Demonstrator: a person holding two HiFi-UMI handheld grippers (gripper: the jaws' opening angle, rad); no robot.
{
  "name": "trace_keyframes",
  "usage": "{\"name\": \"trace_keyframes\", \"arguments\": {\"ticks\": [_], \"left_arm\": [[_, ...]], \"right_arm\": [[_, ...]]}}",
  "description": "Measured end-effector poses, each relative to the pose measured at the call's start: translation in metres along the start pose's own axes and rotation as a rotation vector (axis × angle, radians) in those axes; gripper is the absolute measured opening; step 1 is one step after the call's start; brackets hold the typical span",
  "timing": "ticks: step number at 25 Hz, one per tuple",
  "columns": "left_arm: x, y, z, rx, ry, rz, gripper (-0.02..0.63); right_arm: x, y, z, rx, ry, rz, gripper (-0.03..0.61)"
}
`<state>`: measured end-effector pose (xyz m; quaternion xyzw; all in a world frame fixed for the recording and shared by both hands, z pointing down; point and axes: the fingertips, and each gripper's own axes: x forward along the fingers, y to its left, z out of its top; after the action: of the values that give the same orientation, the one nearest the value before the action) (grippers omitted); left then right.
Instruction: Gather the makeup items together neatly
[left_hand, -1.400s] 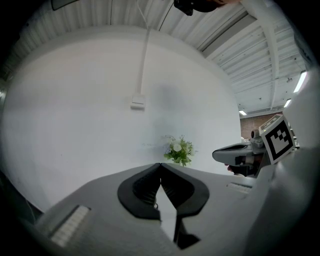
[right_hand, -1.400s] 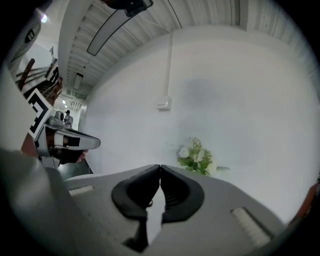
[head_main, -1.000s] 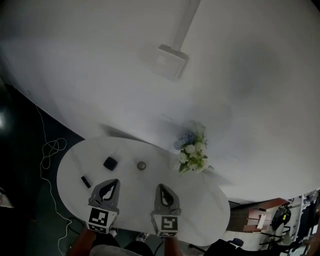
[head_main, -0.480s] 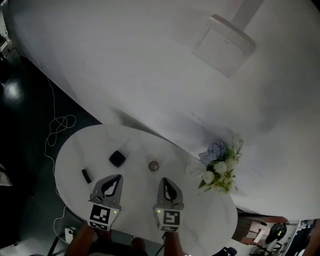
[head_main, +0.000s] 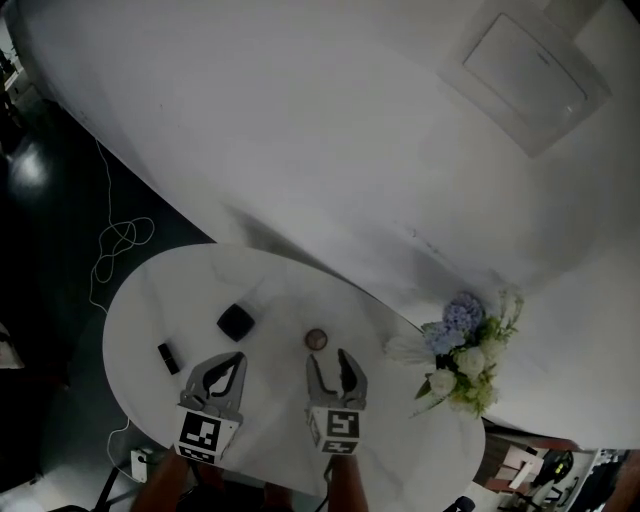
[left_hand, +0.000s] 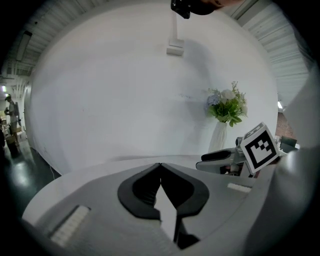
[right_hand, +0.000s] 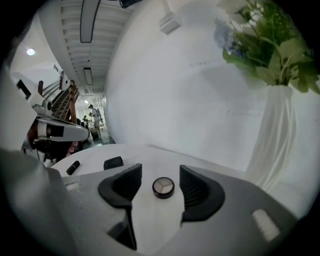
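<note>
Three makeup items lie on the round white table (head_main: 140, 310): a small round compact (head_main: 316, 339) (right_hand: 163, 187) with a pale three-part lid, a black square case (head_main: 235, 321) (right_hand: 113, 162), and a black lipstick tube (head_main: 167, 357) (right_hand: 73, 167) at the left. My right gripper (head_main: 333, 366) (right_hand: 161, 185) has just been opening and stands open just short of the round compact; in the right gripper view the compact shows between its pads, untouched. My left gripper (head_main: 226, 368) (left_hand: 160, 172) is shut and empty, a little nearer than the black case.
A white vase of flowers (head_main: 455, 360) (left_hand: 226, 112) (right_hand: 270, 75) stands at the table's right side, close to the white curved wall. A white cable (head_main: 115, 245) lies coiled on the dark floor to the left.
The right gripper's jaws have gone from shut to open. Both grippers have come down toward the tabletop, the right one nearer the round compact. The head view has shifted, flowers now farther right.
</note>
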<state>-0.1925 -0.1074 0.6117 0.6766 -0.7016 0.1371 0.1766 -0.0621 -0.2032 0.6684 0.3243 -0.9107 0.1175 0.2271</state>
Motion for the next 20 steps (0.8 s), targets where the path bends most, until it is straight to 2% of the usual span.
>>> {"name": "trace_keyframes", "arguments": {"ticks": [6,10,20], "left_arm": [[0.008,0.003,-0.020,-0.018,0.025,-0.001,0.011],[0.010,0.008,-0.030,-0.030,0.044,0.008,0.011],[0.007,0.012,-0.042,-0.048,0.066,0.018,0.011]], "right_arm": [[0.038,-0.003,-0.028,-0.023,0.100,0.026,0.301],[0.053,-0.005,-0.044,-0.034,0.173,0.028,0.301],[0.064,-0.001,-0.050,-0.103,0.259,0.049,0.290]]}}
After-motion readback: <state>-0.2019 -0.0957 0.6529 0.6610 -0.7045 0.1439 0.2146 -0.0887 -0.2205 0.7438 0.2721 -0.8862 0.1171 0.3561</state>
